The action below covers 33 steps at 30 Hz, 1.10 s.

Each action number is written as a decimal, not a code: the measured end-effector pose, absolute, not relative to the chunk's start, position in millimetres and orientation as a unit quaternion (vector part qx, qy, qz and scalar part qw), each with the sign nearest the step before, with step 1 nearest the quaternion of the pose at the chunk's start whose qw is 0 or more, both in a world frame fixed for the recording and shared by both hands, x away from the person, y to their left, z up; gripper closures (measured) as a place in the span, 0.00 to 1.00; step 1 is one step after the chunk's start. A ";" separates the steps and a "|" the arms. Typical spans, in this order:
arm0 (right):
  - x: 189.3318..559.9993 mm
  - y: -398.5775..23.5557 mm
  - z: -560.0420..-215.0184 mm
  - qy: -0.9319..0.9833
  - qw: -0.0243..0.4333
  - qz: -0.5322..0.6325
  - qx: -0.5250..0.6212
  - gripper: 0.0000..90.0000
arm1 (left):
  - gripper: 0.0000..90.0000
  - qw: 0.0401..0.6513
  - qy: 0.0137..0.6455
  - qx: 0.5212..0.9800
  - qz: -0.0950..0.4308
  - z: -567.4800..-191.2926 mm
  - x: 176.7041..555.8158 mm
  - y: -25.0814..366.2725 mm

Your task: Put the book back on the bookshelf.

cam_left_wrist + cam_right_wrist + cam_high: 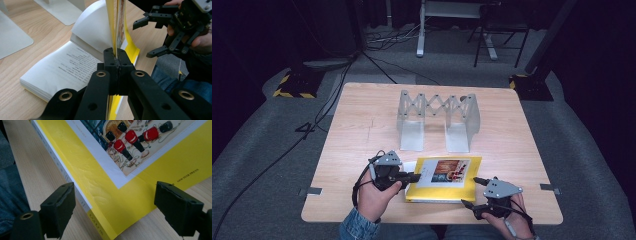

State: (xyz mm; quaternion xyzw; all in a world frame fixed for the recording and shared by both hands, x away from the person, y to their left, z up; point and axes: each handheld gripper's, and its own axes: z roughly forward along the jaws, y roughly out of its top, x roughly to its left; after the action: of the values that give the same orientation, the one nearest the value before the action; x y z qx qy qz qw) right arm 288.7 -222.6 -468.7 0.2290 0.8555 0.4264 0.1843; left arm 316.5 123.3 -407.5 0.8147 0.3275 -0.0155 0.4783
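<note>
The yellow book (443,180) lay at lower centre of the table (362,130). The left gripper (116,53) was clamped on its raised cover and first pages. The right gripper (115,202) stood open at the book's corner. Opening appeared begun, not finished.

On the yellow paperback book (140,192) with a picture of red-coated toy soldiers on its cover, we can read one line of small dark print, "NEW STAR PRESS", near the cover's edge in the right gripper view. We see small characters along its white and yellow spine (67,178), too blurred to make out. In the left gripper view, its open white page (67,62) carries lines of fine print that we cannot read.
</note>
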 end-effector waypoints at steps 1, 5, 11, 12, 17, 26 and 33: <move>288.7 -222.6 -468.7 0.855 0.184 0.426 0.229 0.19 | 0.99 0.478 0.327 0.815 -0.015 -407.5 316.5 123.3; 291.6 -218.7 -467.7 0.855 0.192 0.428 0.223 0.18 | 0.99 0.461 0.318 0.829 0.005 -396.5 317.9 114.9; 296.3 -209.6 -465.7 0.857 0.195 0.428 0.208 0.18 | 0.99 0.457 0.316 0.832 0.008 -387.0 322.6 110.4; 296.3 -209.6 -465.7 0.857 0.195 0.428 0.208 0.18 | 0.99 0.457 0.316 0.832 0.008 -387.0 322.6 110.4; 298.6 -203.9 -466.1 0.861 0.192 0.425 0.203 0.17 | 0.99 0.459 0.314 0.831 0.004 -386.5 326.3 109.5; 292.7 -192.4 -471.4 0.871 0.201 0.408 0.186 0.17 | 0.99 0.483 0.317 0.816 -0.011 -387.7 341.3 110.7; 288.9 -186.1 -477.4 0.867 0.268 0.388 0.163 0.17 | 0.99 0.497 0.312 0.809 -0.026 -386.4 346.8 106.0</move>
State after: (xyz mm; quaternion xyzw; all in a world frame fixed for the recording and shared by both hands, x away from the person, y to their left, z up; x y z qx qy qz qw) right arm 288.9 -186.1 -477.4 0.1630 0.8667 0.3880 0.2679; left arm 346.8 106.0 -386.4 0.8090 0.3120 -0.0261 0.4975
